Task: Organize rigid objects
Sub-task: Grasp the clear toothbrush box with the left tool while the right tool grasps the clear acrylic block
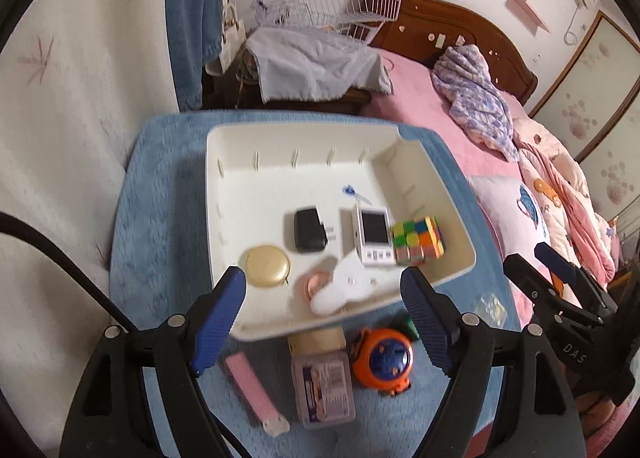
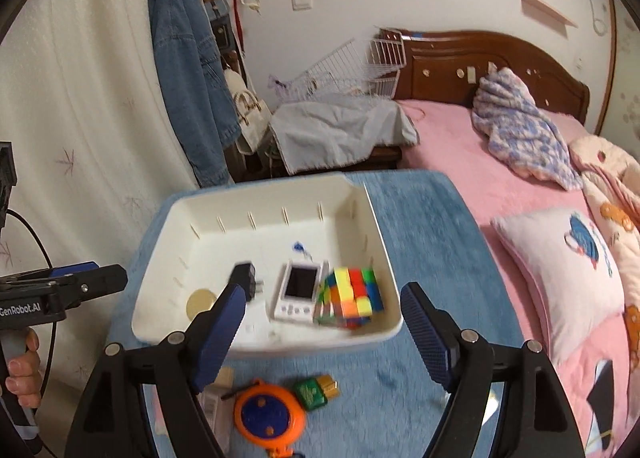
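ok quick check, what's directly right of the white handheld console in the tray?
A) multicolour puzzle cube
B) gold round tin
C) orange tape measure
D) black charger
A: the multicolour puzzle cube sits right beside the white handheld console at the tray right wall; the orange tape measure lies outside on the blue cloth.

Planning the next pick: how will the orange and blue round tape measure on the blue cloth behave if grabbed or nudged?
The orange tape measure looks like hard moulded plastic, so probably stiff and not fragile. It lies flat on the blue cloth, so it likely slides rather than rolls when pushed. Its rounded, smooth rim may slip between the open right hand-held gripper's fingers unless squeezed across the middle.
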### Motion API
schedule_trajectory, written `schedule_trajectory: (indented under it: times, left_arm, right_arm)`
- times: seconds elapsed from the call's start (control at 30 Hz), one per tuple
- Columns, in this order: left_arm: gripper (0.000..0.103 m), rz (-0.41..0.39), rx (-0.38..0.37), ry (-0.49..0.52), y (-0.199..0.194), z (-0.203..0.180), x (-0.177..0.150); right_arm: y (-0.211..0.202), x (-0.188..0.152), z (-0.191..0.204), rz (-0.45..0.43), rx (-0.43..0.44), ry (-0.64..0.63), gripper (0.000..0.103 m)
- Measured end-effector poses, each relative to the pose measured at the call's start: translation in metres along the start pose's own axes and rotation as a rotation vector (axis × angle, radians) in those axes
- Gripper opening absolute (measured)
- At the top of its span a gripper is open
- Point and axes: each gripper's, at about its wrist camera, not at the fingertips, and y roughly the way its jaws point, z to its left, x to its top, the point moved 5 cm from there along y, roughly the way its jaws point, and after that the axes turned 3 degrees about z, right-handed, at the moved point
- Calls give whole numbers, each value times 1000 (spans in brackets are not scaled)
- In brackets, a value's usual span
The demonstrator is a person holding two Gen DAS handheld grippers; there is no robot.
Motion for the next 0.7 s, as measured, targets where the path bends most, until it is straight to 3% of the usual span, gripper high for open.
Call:
schedule_trajectory:
  times: [0.4,0.7]
  left_arm:
    - [82,204,-56,-30,29,22,-62]
    - [82,418,-62,-88,61,25,-103]
  right_arm:
    - [5,-88,-9,228,-59,167,81]
    - [7,-124,-37,369,-73,364,81]
